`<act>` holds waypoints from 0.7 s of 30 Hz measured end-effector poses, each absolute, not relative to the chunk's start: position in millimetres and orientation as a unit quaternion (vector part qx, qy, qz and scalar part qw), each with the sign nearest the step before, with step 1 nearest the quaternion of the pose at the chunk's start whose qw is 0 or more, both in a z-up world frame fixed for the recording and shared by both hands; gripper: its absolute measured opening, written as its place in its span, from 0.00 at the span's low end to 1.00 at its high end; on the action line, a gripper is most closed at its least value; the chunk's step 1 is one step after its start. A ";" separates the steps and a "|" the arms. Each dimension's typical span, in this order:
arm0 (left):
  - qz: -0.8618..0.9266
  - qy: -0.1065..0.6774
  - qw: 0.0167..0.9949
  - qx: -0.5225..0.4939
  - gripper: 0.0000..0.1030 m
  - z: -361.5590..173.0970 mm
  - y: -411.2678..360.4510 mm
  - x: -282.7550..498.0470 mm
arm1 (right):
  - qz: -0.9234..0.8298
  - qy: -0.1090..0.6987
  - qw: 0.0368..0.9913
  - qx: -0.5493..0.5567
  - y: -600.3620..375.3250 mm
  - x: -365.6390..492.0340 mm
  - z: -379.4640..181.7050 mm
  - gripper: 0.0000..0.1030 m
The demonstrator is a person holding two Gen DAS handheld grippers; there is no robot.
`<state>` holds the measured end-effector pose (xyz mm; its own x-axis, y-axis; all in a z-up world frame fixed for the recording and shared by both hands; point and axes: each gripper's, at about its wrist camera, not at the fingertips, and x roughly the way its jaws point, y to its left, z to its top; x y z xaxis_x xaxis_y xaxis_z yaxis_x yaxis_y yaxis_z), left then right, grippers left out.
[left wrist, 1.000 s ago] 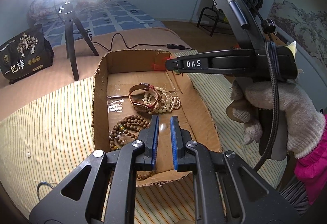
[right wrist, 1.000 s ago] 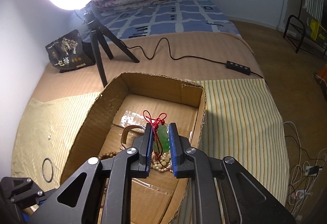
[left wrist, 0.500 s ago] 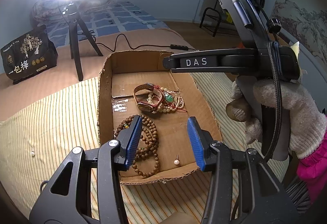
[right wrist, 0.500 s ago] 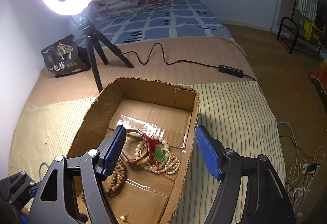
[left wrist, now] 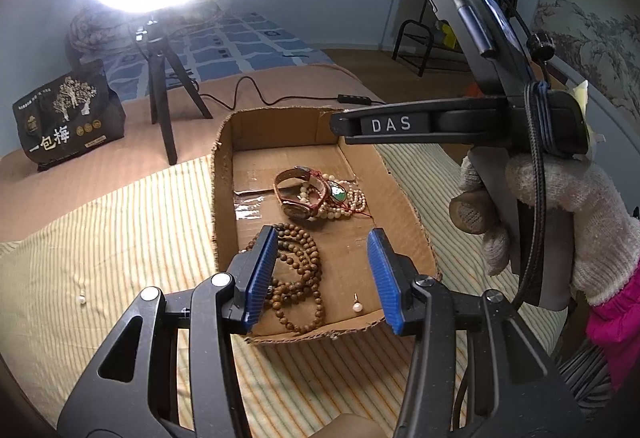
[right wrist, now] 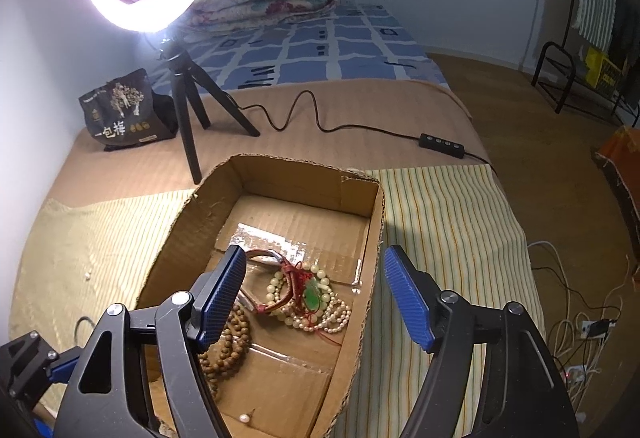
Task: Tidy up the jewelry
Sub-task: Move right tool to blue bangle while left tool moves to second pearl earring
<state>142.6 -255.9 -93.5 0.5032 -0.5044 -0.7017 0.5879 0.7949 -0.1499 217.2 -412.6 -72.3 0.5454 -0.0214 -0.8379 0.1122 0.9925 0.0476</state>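
Cardboard box (left wrist: 224,198) long axis running away, possibly holding watch (left wrist: 298,194); both hand-held grippers parted, gripping nothing

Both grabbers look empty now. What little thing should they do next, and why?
Probably swing the left gripper out to the loose pearl earring on the striped cloth. Both it and the right gripper are open and empty, and that earring lies outside the cardboard box, where the other jewelry sits.

The left gripper (left wrist: 322,278) hovers with jaws apart over a shallow brown cardboard box (left wrist: 224,178). Inside lie dark wooden prayer beads (left wrist: 300,270); a small white pearl earring (left wrist: 356,306) sits near-right
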 end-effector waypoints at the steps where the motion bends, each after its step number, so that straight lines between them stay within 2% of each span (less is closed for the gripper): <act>1: -0.314 0.383 0.867 0.054 0.46 -91.7 -252.6 141.7 | -0.039 0.474 0.878 0.045 -410.3 216.8 -71.1 0.69; 11: -0.302 0.368 0.878 0.055 0.46 -76.0 -219.0 136.6 | -0.048 0.455 0.889 0.011 -382.5 205.5 -51.2 0.69; 21: -0.269 0.372 0.887 0.045 0.46 -71.2 -153.6 144.1 | -0.029 0.421 0.906 0.005 -345.9 186.0 -33.2 0.69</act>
<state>144.1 -153.6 -71.2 0.5790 -0.4430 -0.6845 0.5103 0.8516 -0.1196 186.0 -345.9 -33.2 0.6433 -0.0482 -0.7641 0.0560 0.9983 -0.0158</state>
